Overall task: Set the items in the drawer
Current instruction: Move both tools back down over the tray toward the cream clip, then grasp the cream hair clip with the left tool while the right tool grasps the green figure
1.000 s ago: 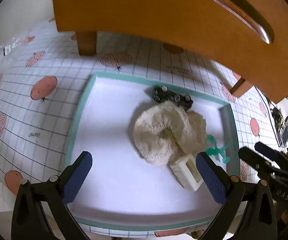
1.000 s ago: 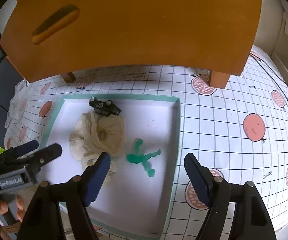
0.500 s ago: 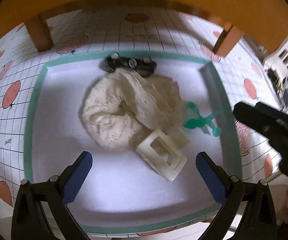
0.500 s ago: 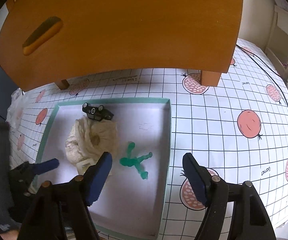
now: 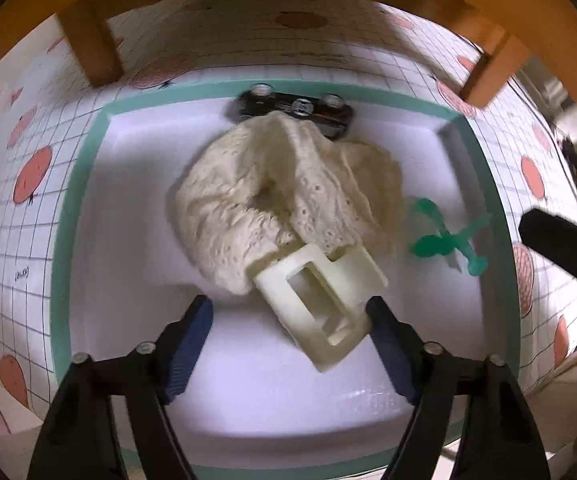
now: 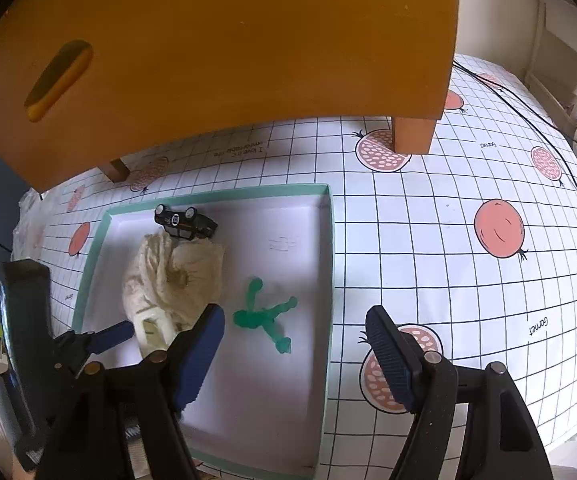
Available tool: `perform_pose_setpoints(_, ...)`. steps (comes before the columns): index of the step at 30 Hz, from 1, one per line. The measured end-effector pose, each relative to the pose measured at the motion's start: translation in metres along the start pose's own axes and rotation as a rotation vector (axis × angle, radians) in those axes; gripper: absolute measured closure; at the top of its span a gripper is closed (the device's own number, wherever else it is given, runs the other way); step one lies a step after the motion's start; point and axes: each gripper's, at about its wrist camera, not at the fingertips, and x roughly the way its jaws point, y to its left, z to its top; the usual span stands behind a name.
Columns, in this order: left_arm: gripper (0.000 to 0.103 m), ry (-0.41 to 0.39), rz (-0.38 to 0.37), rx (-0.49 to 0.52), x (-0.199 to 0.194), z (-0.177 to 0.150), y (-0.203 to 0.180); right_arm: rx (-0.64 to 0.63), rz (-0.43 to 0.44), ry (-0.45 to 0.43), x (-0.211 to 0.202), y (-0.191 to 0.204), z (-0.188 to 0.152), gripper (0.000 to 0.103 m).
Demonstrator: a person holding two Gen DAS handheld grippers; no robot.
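A white tray with a teal rim [image 5: 76,208] holds a cream knitted cloth [image 5: 272,200], a black toy car [image 5: 296,110], a green plastic figure [image 5: 444,240] and a cream plastic frame piece [image 5: 316,300]. My left gripper [image 5: 288,308] points down over the frame piece with its jaws closing. The right pad meets the piece's corner and the left pad stands apart from it. In the right wrist view the same tray [image 6: 328,264], cloth [image 6: 172,276], car [image 6: 184,222] and figure [image 6: 264,320] show. My right gripper [image 6: 294,316] hangs open over the tray's right rim, holding nothing.
An orange wooden stool [image 6: 228,40] stands over the far end of the tray, with one leg [image 6: 412,136] at the right and another leg [image 5: 88,48] at the left. A grid tablecloth with pomegranate prints [image 6: 448,240] covers the table.
My left gripper has come down closer to the tray, and its jaws have narrowed around the cream frame piece. The right gripper has hardly moved.
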Motion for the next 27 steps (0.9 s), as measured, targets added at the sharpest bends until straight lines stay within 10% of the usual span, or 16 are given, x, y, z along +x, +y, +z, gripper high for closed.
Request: perform_pose_setpoints(27, 0.029, -0.006, -0.056, -0.034, -0.010, -0.007, 0.009, -0.256, -0.050, 0.112, 0.043, 0.034, -0.008, 0.056)
